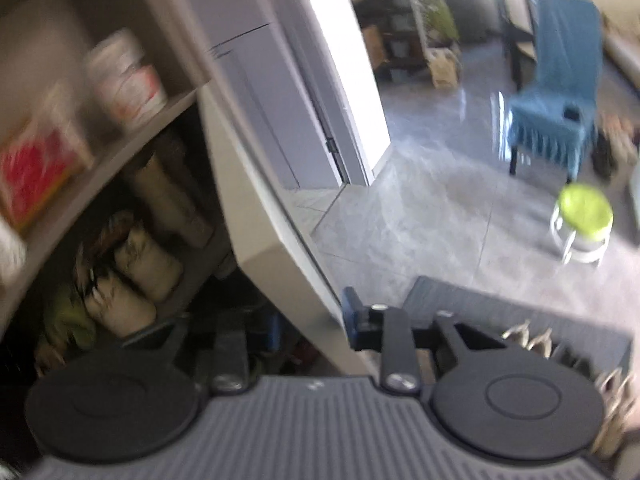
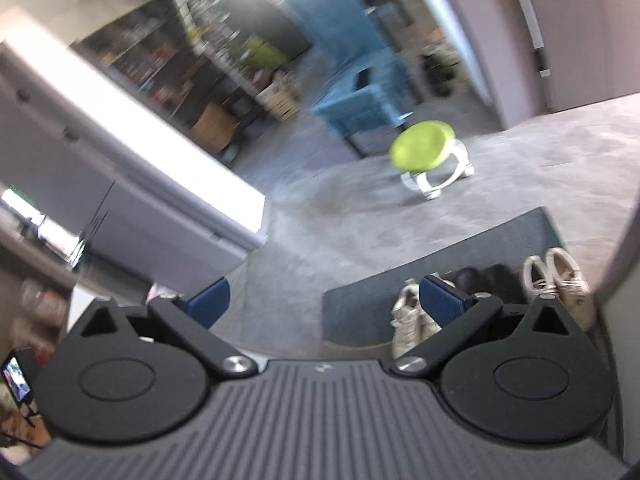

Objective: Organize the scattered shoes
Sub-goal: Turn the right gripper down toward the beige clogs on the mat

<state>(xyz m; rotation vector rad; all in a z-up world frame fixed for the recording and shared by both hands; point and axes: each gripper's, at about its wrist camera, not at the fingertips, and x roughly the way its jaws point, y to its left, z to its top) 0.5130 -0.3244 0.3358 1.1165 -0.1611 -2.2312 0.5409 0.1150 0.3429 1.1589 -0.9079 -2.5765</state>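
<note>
Three pairs of shoes stand in a row on a dark grey floor mat (image 2: pixel 472 248): a pale beige lace-up pair of sneakers (image 2: pixel 410 326) nearest the right gripper, a black pair (image 2: pixel 480 276) in the middle, and a second light pair of sneakers (image 2: pixel 560 280) with white laces at the far end, toes pointing away from the camera. The right gripper (image 2: pixel 324 300) hangs above the floor with its jaws spread wide and nothing between them; its blue pads (image 2: pixel 442 306) are well apart, and the right-hand pad overlaps the nearest beige pair in the view, so the shoes sit beside and beyond that finger, not between the two. In the left wrist view the left gripper (image 1: pixel 308 320) points at the edge of an open cabinet door (image 1: pixel 276 216); only one blue pad is clear, the other finger is lost in the dark lower shelf, so I cannot tell how far its jaws stand apart. Inside the cabinet's lower shelf are more light-coloured shoes (image 1: pixel 136 272), blurred, and above them a white tub (image 1: pixel 124 80) and a red-printed box (image 1: pixel 36 168). The same mat (image 1: pixel 500 304) shows at the lower right of that view, with pale shoe tips partly cut off by the gripper body. Both views are motion-blurred; a green stool (image 2: pixel 424 152) and a blue-covered chair (image 2: pixel 352 80) stand farther off on the grey floor.
</note>
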